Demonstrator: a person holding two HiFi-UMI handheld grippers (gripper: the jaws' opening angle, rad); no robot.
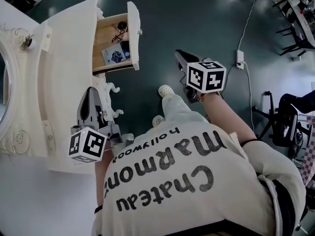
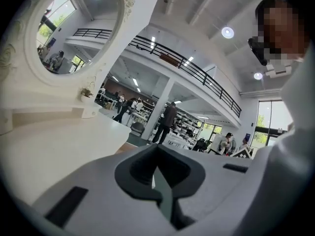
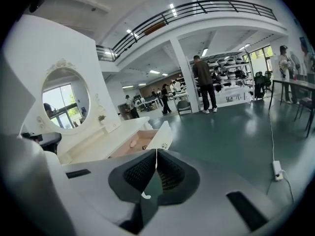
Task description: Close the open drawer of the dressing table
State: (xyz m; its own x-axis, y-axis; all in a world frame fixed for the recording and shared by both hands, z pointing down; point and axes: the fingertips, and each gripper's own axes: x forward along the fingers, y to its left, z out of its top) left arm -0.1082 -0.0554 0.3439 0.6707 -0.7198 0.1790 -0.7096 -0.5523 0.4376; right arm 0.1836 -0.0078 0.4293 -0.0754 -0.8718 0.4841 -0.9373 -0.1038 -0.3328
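Drawer [image 1: 112, 33] stands pulled out of the dressing table [image 1: 64, 68], front panel [image 1: 133, 33] well clear of the carcass. Right hand-held gripper [image 1: 179, 55] is the nearer one: jaws together, empty, tilted a little down, out in front of the panel and apart from it. The panel's long axis runs across its line. Left hand-held gripper [image 1: 92, 95] is closed too, empty, over the counter beside the drawer; likely a right-hand push

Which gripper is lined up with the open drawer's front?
The right gripper, out over the floor, pointing at the drawer; the left gripper is over the tabletop.
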